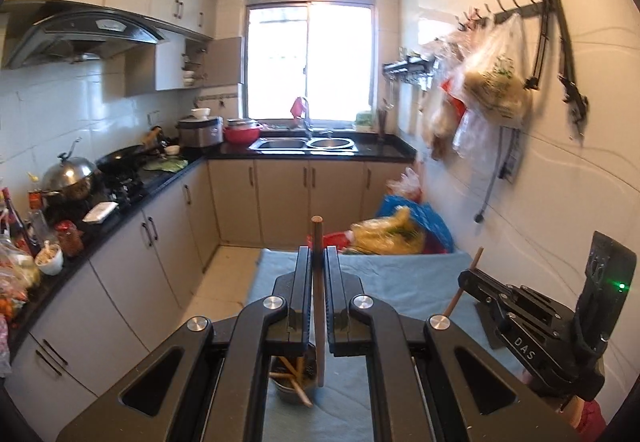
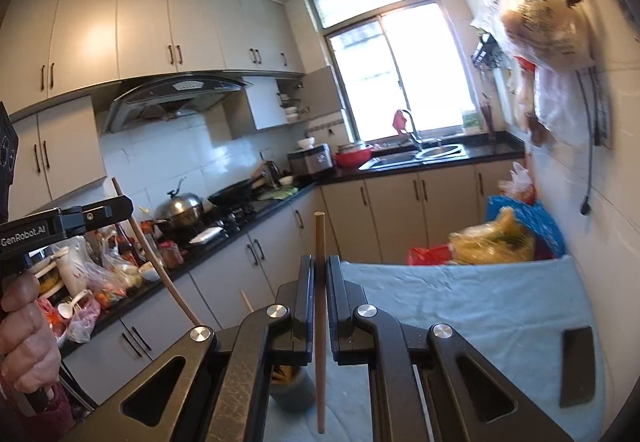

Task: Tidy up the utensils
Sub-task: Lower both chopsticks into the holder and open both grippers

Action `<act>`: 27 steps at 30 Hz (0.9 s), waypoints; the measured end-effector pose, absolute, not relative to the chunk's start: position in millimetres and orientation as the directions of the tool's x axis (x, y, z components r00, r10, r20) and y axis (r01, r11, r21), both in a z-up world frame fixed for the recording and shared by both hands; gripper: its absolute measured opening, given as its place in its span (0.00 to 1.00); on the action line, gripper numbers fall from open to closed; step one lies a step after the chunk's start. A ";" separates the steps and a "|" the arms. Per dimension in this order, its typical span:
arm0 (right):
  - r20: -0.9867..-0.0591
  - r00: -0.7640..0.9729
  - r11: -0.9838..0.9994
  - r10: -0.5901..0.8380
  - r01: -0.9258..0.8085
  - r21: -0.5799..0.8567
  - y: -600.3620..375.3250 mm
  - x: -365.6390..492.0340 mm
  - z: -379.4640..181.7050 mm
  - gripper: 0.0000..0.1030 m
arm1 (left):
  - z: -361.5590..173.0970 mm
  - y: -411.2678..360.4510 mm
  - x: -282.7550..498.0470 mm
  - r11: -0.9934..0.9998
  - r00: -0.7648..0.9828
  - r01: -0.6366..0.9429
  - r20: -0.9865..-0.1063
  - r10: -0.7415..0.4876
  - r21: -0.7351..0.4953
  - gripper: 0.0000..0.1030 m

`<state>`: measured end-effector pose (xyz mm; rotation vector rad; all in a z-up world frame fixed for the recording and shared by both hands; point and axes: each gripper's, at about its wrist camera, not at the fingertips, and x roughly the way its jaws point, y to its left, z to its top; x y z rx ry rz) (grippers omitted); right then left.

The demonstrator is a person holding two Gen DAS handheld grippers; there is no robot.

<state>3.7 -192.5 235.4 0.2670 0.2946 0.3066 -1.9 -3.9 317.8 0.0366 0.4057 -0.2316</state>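
The left gripper (image 1: 318, 258) is pressed together on a wooden chopstick (image 1: 318, 306), which stands almost upright between its jaws; the round top end rises above the fingertips and the lower end hangs down below them. Directly under this gripper, on the blue cloth (image 1: 400, 278), stands a small metal cup (image 1: 289, 388) with more chopsticks lying tilted in it. To the right of the left gripper the other gripper is seen from the side, with a thin stick through its tip.

The right gripper (image 2: 320, 262) is also closed, pinching a second chopstick (image 2: 320, 322) that stands upright, its top above the fingertips and its lower end in the air over the cloth. Below and a little left of this gripper is the same cup (image 2: 292, 388), seen partly behind the jaws. To its right a dark flat phone (image 2: 577, 366) lies on the cloth. Far left, a hand (image 2: 24, 338) holds the handle of the left gripper.

Beyond both grippers, at the far edge of the cloth, lie coloured plastic bags (image 1: 400, 226). Further away are the black counter with the sink (image 1: 304, 144) and the bright window (image 1: 310, 58).
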 end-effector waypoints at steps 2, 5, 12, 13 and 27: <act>-0.229 0.910 0.914 0.344 -0.269 0.305 -181.2 13.2 240.2 0.06 | 320.5 6.3 7.9 0.977 0.896 0.212 -0.397 -0.199 -0.012 0.05; -0.225 0.902 0.902 0.368 -0.288 0.321 -165.2 28.4 243.8 0.06 | 318.3 21.9 22.8 0.982 0.893 0.188 -0.411 -0.181 -0.024 0.05; -0.230 0.894 0.896 0.385 -0.303 0.324 -127.5 64.3 240.7 0.06 | 290.3 50.4 62.1 0.983 0.868 0.158 -0.461 -0.186 -0.099 0.05; -0.233 0.893 0.896 0.386 -0.303 0.323 -125.4 68.1 238.8 0.06 | 285.1 53.4 67.3 0.982 0.863 0.153 -0.470 -0.185 -0.107 0.05; -0.323 0.875 0.921 0.359 -0.275 0.277 -94.3 111.2 188.3 0.06 | 213.0 55.1 117.0 0.974 0.790 0.150 -0.571 -0.222 -0.172 0.05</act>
